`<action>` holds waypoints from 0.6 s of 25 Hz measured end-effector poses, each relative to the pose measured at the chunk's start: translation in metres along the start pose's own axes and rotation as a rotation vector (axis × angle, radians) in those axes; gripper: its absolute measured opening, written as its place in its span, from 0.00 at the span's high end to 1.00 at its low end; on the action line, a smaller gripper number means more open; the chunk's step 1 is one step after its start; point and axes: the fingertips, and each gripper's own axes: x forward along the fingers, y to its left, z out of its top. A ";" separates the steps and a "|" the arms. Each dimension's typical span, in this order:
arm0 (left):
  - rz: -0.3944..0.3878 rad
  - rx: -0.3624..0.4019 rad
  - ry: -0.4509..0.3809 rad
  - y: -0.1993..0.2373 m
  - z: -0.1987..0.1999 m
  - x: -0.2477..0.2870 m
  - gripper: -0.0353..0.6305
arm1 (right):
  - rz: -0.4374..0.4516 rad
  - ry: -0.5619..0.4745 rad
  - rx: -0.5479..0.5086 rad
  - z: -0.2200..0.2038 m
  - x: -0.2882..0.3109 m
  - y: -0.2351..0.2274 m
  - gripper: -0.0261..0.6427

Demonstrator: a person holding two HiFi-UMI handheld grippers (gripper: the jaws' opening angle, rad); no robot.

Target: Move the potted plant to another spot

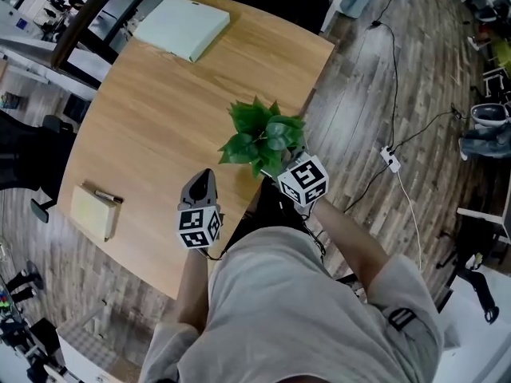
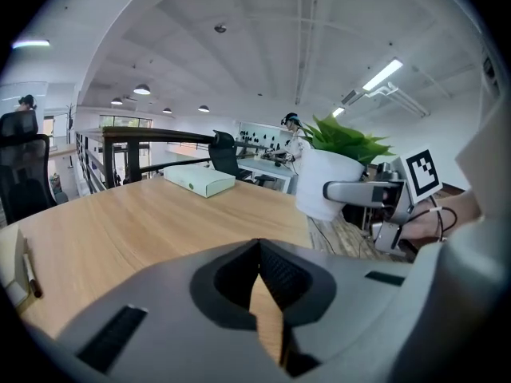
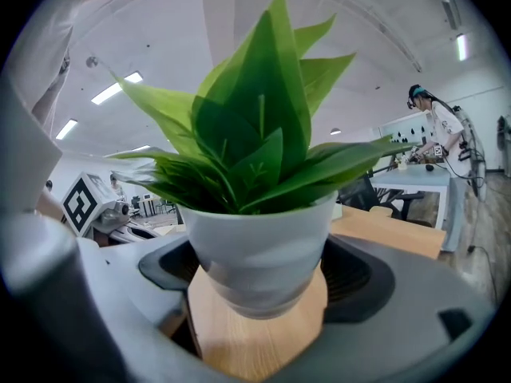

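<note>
Seen from my remote station: a wood-plank floor runs under the pale wooden table that fills the head view. At the table's far end lies a flat pale green box, well apart from everything else. The potted plant, broad green leaves in a white pot, stands at the table's near right edge, close to the operator's body. My right gripper grasps it: in the right gripper view the pot sits squarely between the two jaws, its sides against the dark pads, with bare tabletop showing beneath; I cannot tell whether the pot's base touches the wood. The left gripper hovers over the near edge of the table just left of the plant, apart from it, its jaws clenched tip to tip on nothing. A yellowish notepad rests near the table's left edge, a pen lying on its top end
</note>
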 end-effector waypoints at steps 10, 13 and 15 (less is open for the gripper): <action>0.021 -0.015 0.059 -0.006 0.022 0.072 0.93 | 0.015 0.044 0.008 0.008 0.042 -0.089 0.25; 0.031 -0.018 0.071 -0.007 0.027 0.088 0.93 | 0.011 0.060 0.012 0.006 0.052 -0.115 0.25; 0.046 -0.024 0.077 -0.006 0.030 0.095 0.93 | 0.011 0.075 0.015 0.003 0.058 -0.130 0.25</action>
